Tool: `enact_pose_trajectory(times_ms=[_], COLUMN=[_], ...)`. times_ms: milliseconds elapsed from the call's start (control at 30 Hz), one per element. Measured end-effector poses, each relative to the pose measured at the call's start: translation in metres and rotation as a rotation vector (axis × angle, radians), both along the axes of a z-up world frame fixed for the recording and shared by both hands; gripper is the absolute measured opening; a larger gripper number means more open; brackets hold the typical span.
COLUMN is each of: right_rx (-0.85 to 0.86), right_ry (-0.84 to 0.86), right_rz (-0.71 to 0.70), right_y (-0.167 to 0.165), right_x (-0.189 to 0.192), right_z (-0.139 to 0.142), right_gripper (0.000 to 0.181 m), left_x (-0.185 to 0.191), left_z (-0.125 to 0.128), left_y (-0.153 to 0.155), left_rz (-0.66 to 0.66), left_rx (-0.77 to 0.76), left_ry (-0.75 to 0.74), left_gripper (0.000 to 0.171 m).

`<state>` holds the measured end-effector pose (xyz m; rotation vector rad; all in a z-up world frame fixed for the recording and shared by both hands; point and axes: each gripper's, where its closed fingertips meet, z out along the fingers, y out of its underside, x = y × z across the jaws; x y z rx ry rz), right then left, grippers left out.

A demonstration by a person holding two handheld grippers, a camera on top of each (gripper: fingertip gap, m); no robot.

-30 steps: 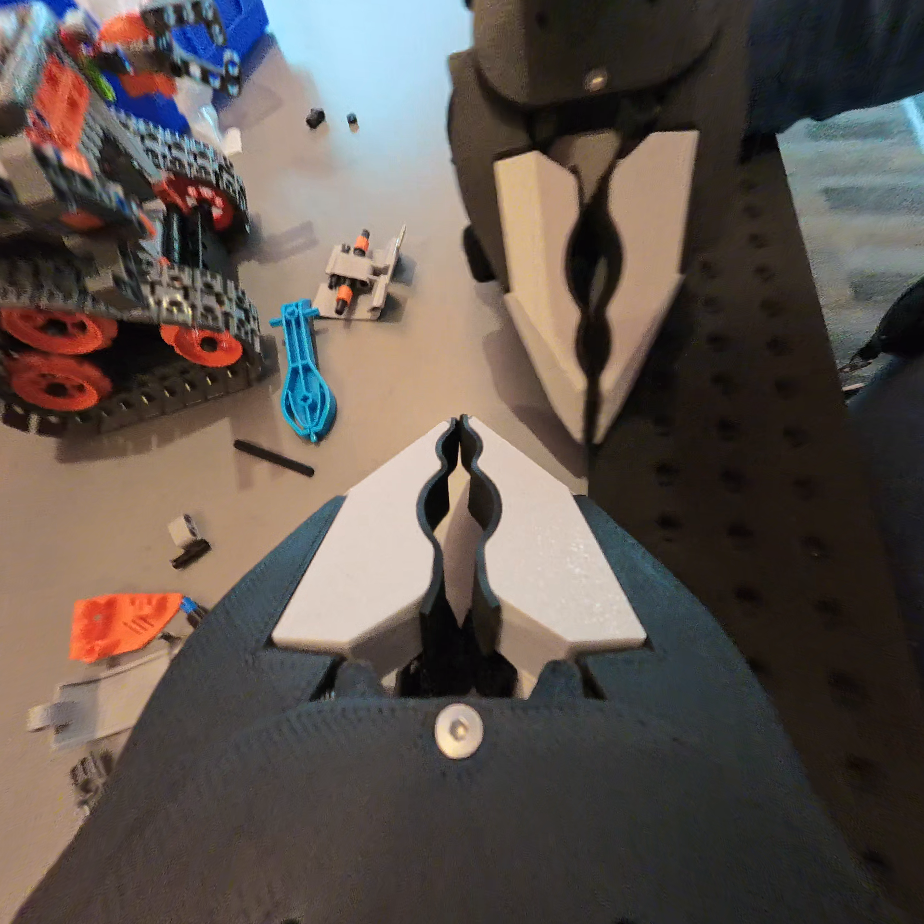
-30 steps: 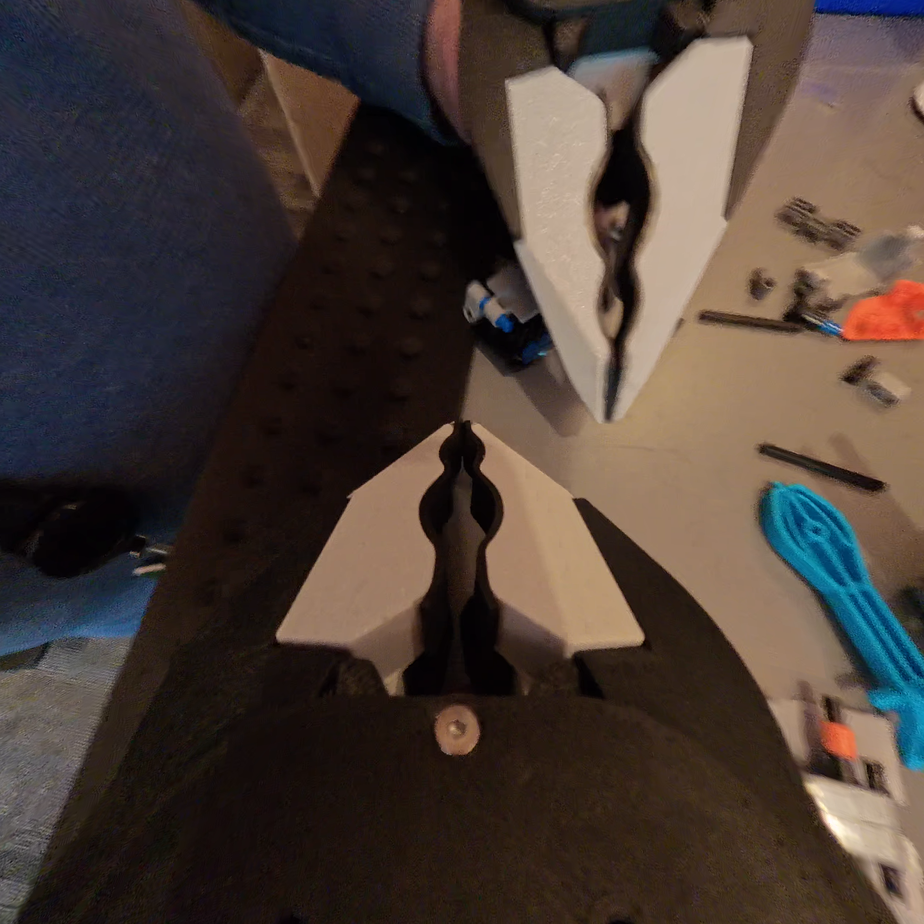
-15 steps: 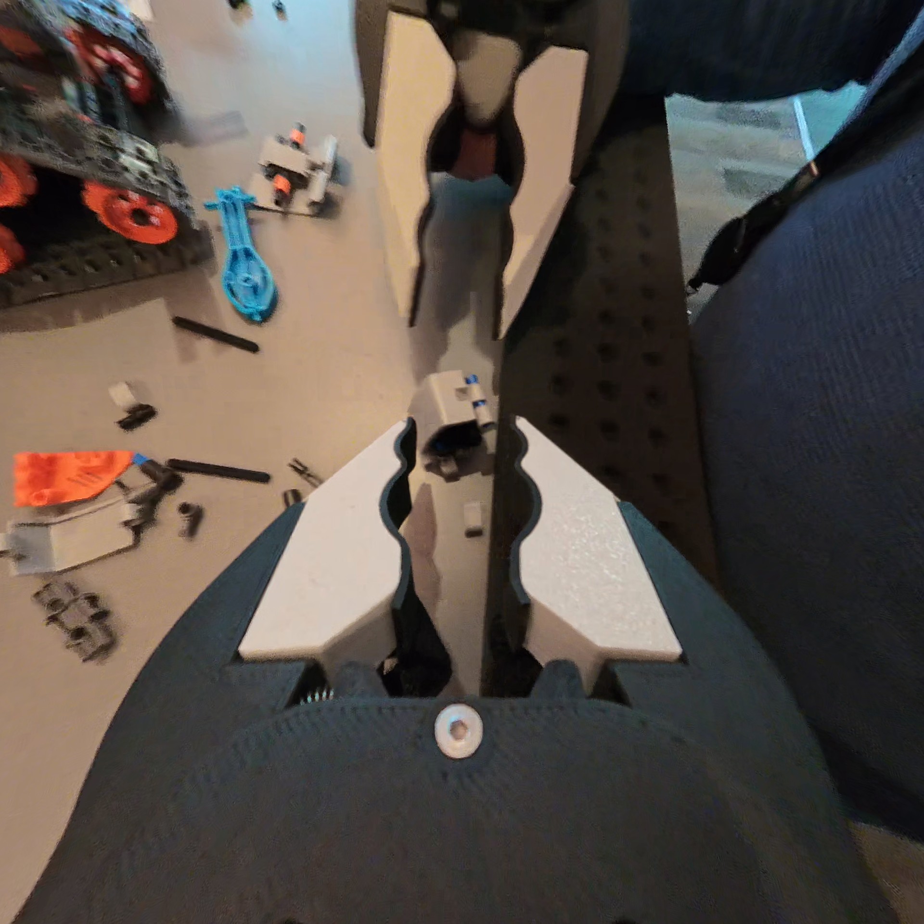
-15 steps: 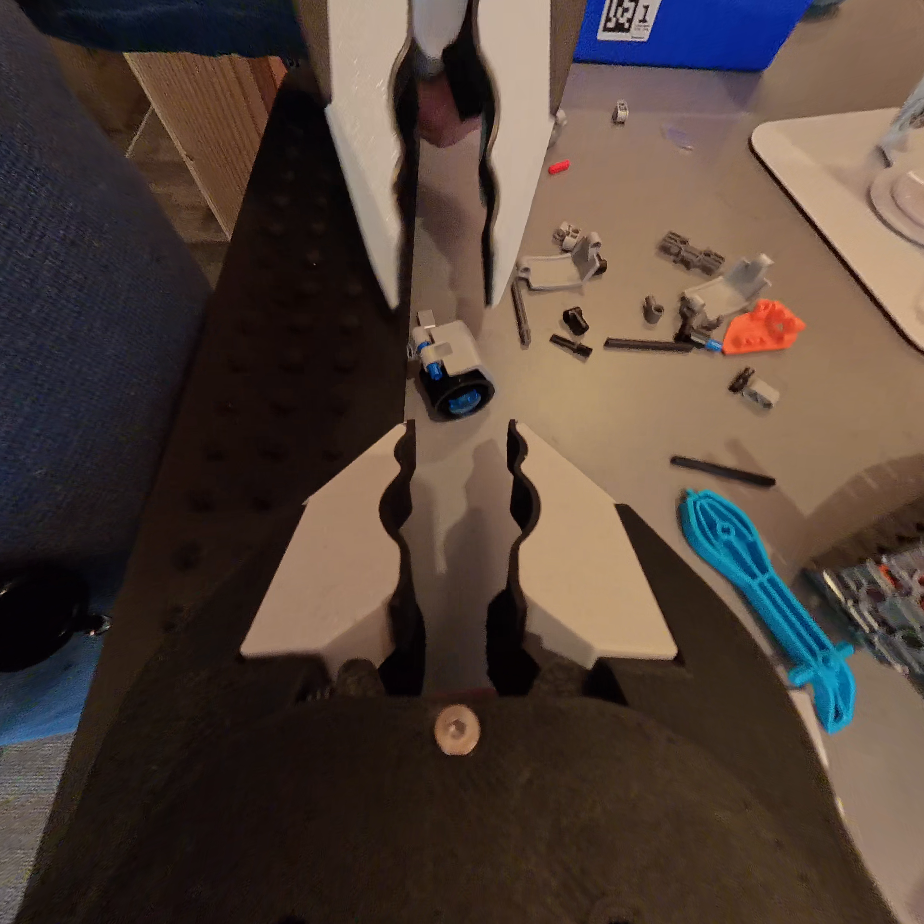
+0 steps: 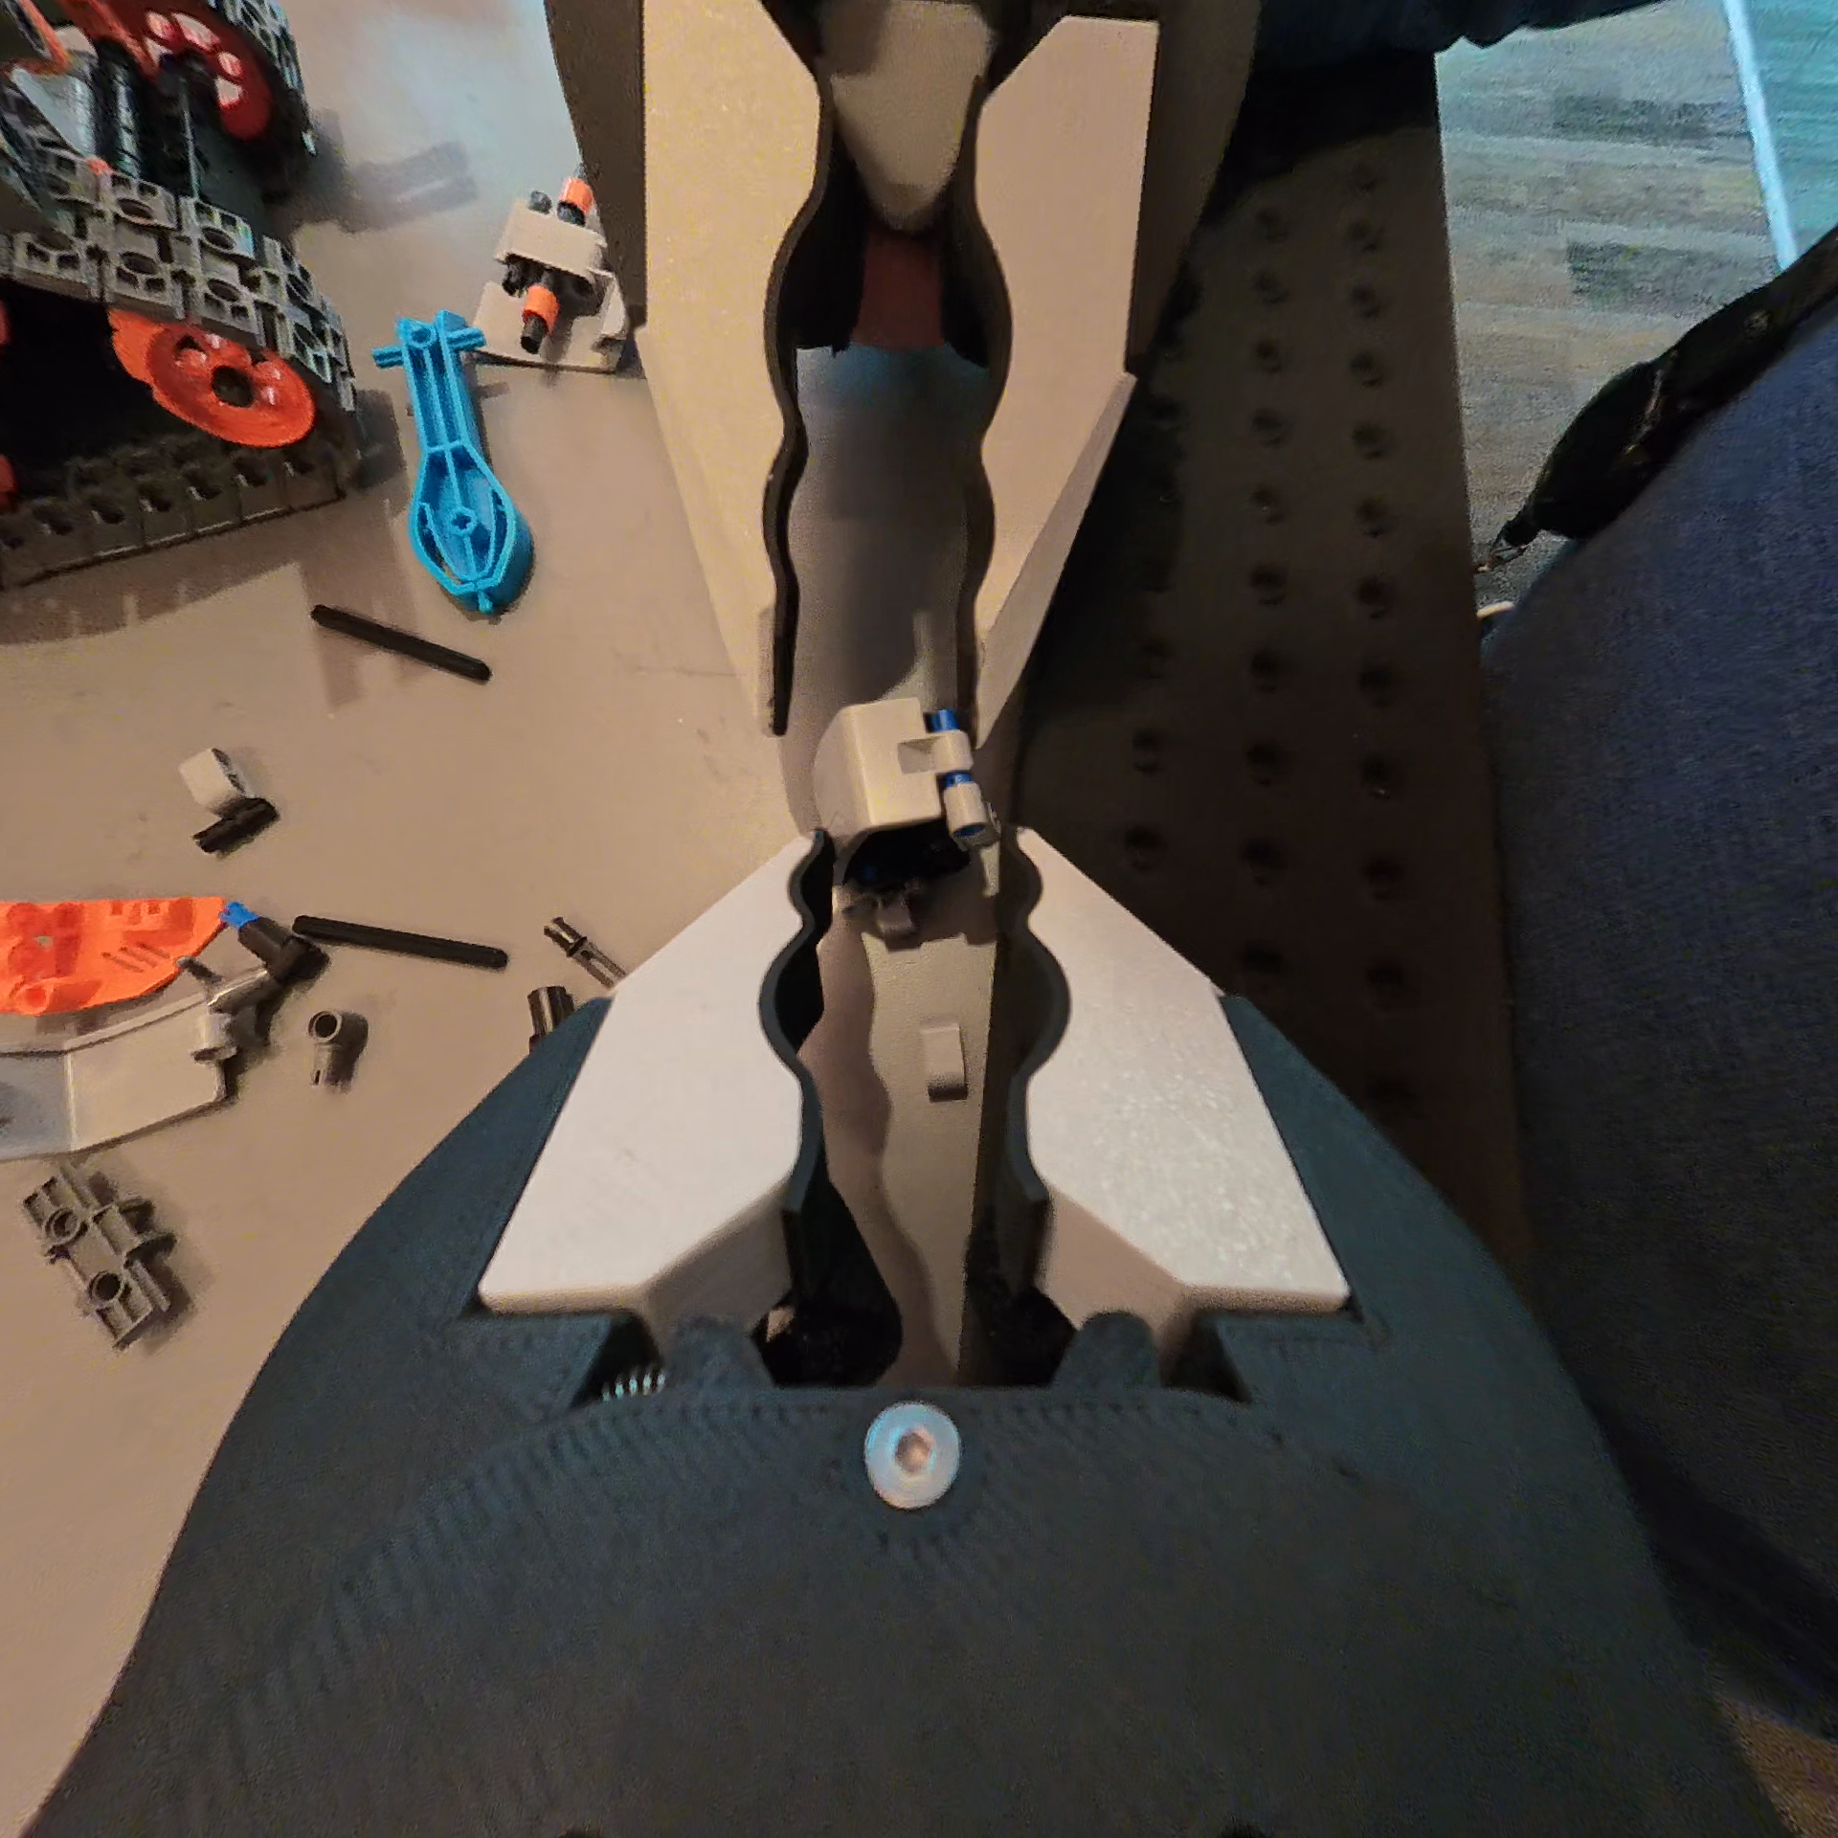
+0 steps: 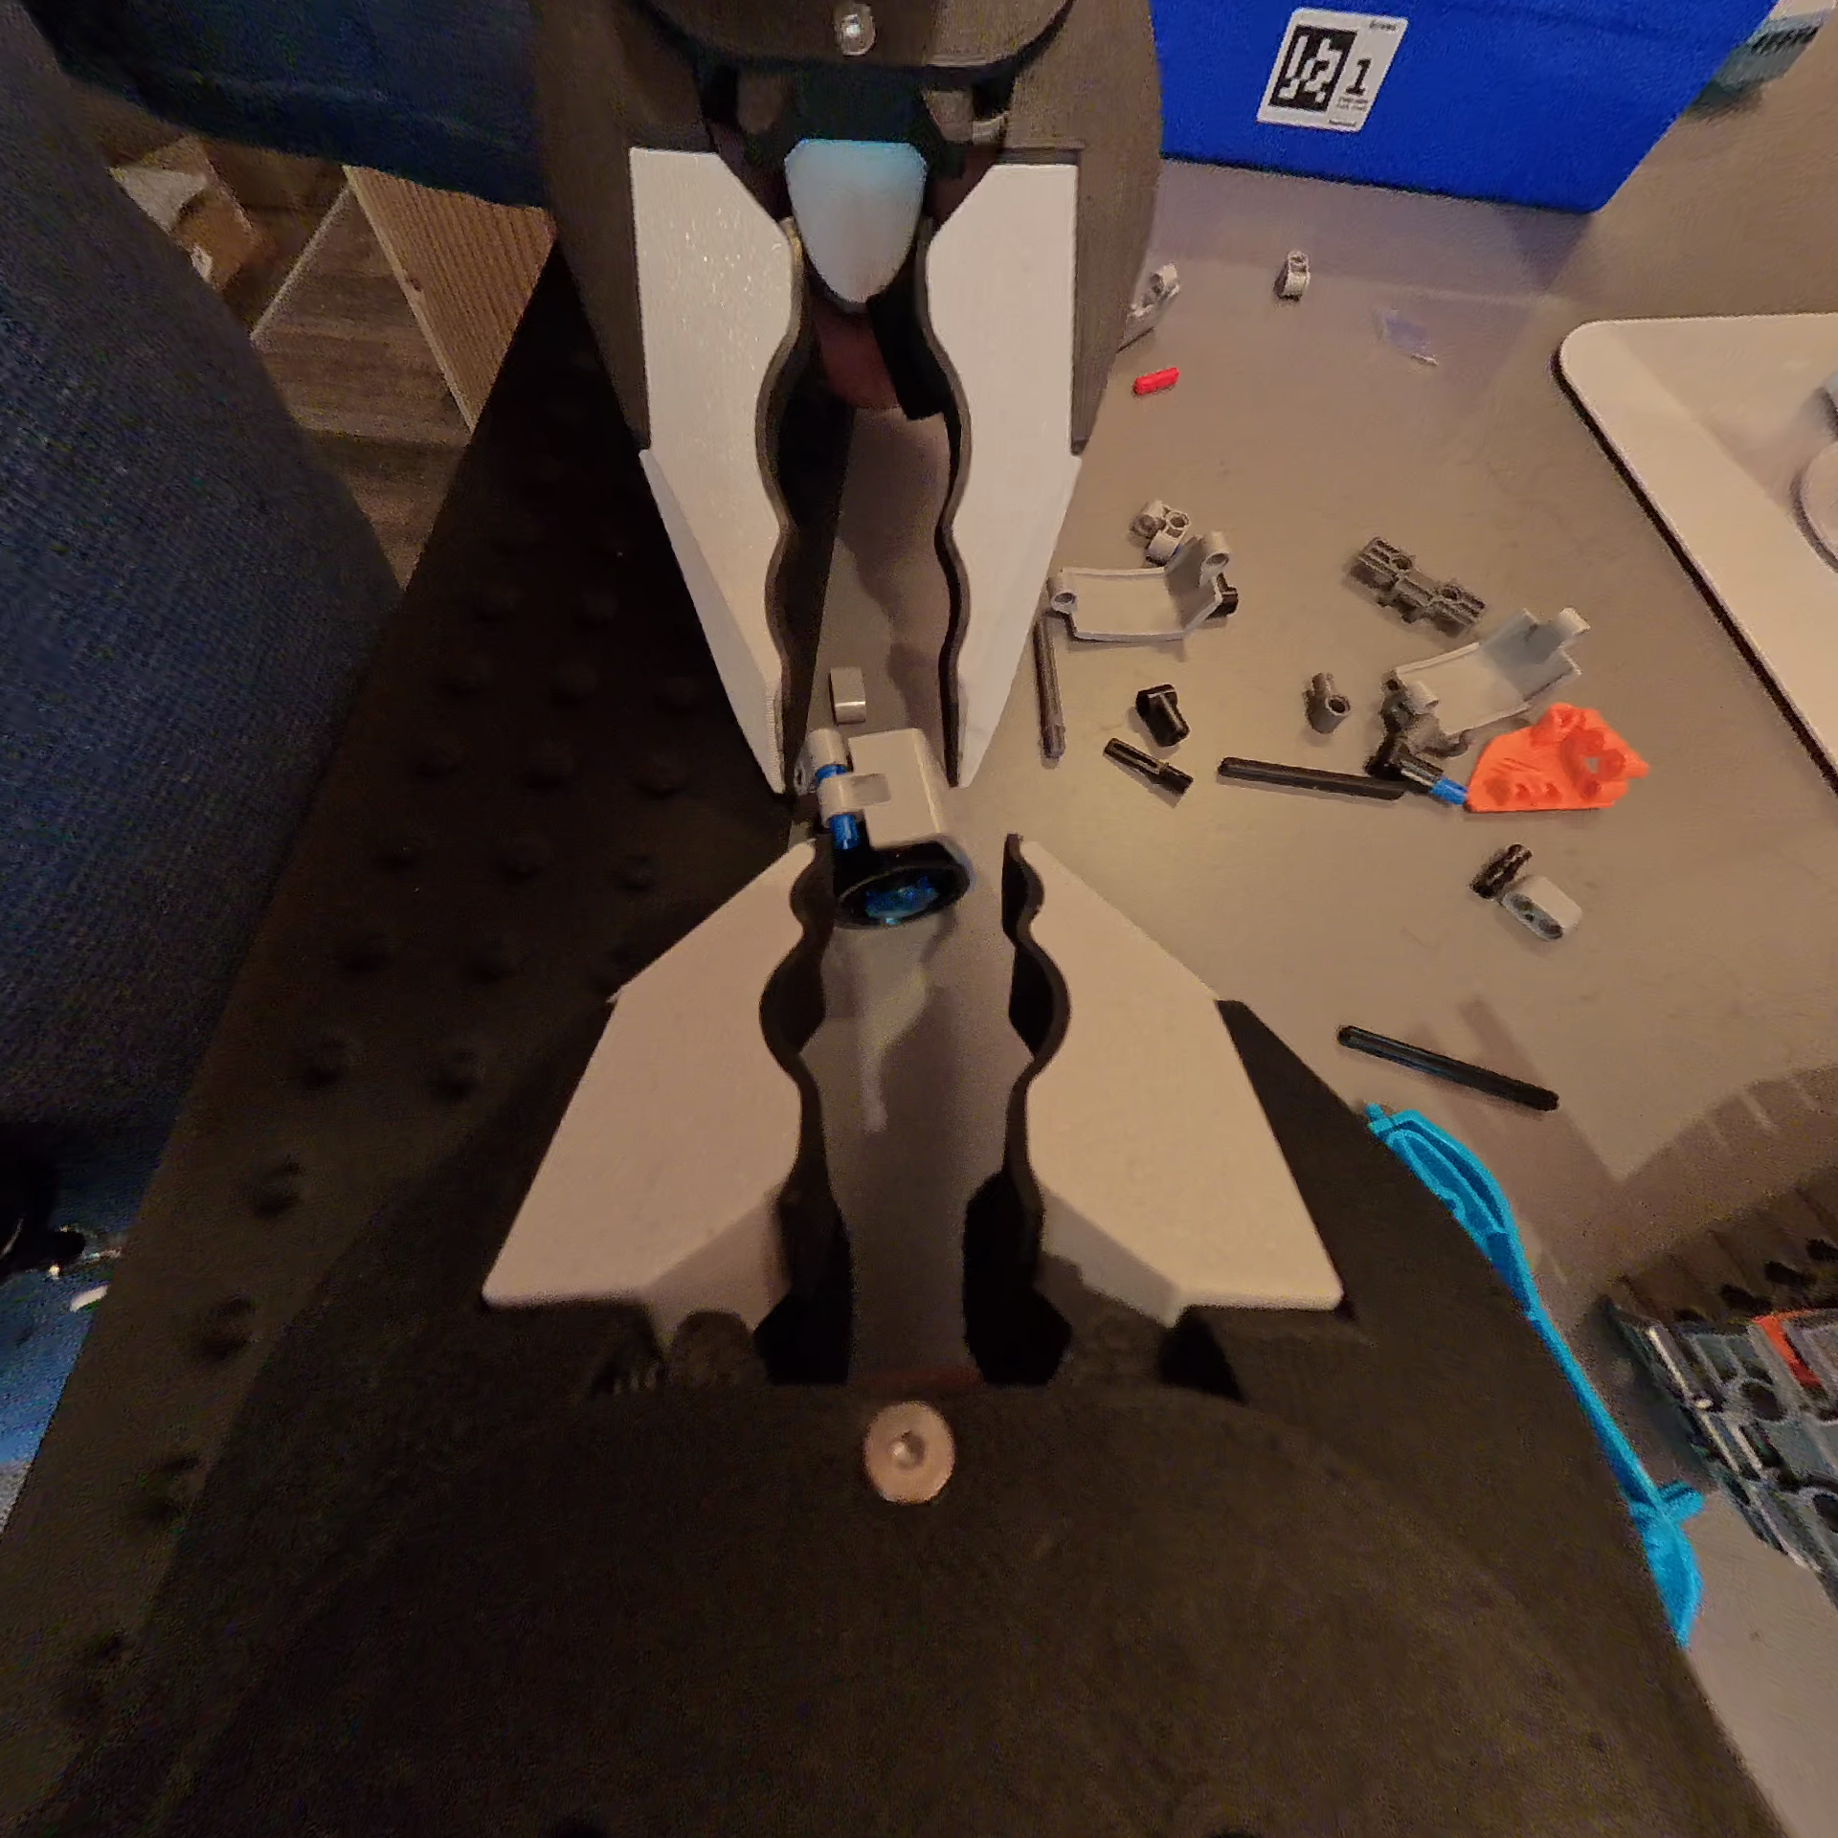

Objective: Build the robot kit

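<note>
A small grey module (image 5: 880,781) with blue pins and a black round end lies on the grey table beside a black studded strip. It also shows in the right wrist view (image 6: 900,796). My left gripper (image 5: 910,855) is open, with its fingertips just short of the module. My right gripper (image 6: 910,855) is open and faces it from the opposite end. Each gripper shows in the other's view, the right one (image 5: 880,711) and the left one (image 6: 870,781), both open. Neither holds anything. A tiny grey piece (image 5: 940,1062) lies between the left fingers.
A tracked model with orange wheels (image 5: 149,298) stands at the left. A blue lever tool (image 5: 458,477), black axles (image 5: 398,642), an orange panel (image 5: 90,950) and small grey parts are scattered about. A blue bin (image 6: 1472,90) and a white tray (image 6: 1711,497) are beyond. The studded strip (image 5: 1263,696) borders a person's dark blue clothing. Less than 4 cm separates the two grippers' tips. The tiny grey piece (image 5: 940,1062) sits 4 cm or so from the ends of my left fingers. Look for it in the right wrist view (image 6: 843,684) too.
Both grippers were shut a second ago and have opened. They have moved in from opposite ends, so the grey module now lies between their fingertips.
</note>
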<state>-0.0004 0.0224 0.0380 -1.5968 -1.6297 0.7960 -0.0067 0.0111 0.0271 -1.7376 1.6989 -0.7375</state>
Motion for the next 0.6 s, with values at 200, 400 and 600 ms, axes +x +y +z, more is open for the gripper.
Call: enact_pose_trajectory(times_ms=[200, 400, 600], right_rx=[0.035, 0.002, 0.027], right_ry=[-0.017, -0.002, 0.006], right_rz=[0.043, -0.053, -0.057], right_y=[-0.005, 0.007, 0.005], right_x=[-0.001, 0.001, -0.008], right_z=[-0.003, -0.004, 0.000], right_gripper=[0.024, 0.022, 0.025], left_x=[0.004, -0.005, -0.001], left_z=[0.003, 0.012, 0.006], left_y=[0.001, 0.009, 0.006], left_rz=[-0.028, 0.097, 0.099], left_rx=[0.043, 0.111, 0.157], left_ry=[-0.028, -0.043, 0.008], left_gripper=[0.030, 0.016, 0.007])
